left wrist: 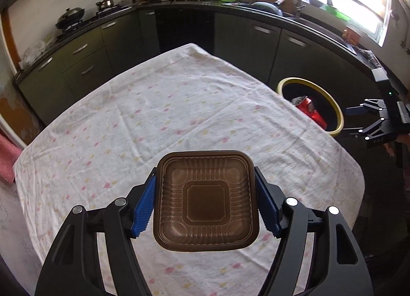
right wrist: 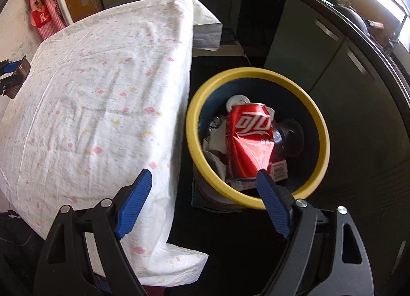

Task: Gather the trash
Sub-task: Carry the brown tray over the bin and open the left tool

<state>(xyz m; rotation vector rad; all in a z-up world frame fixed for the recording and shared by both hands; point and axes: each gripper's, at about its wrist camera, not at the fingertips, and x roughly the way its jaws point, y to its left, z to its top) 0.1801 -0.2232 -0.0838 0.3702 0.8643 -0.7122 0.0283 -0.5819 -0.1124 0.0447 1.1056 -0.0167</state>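
Observation:
My left gripper [left wrist: 205, 203] is shut on a brown square plastic tray [left wrist: 206, 200] and holds it above the cloth-covered table [left wrist: 153, 106]. A yellow-rimmed bin [right wrist: 256, 139] stands on the floor beside the table's right edge; it also shows in the left wrist view [left wrist: 311, 105]. Inside it lie a crushed red cola can [right wrist: 249, 139], crumpled wrappers and a dark plastic piece. My right gripper [right wrist: 202, 185] is open and empty, just above the bin's near rim. In the left wrist view it shows at the far right [left wrist: 358, 121].
Dark kitchen cabinets [left wrist: 246, 39] with a stove, dish rack and sink run behind the table. The floor [right wrist: 358, 167] around the bin is dark. A red checked cloth [right wrist: 42, 14] hangs at the far left wall.

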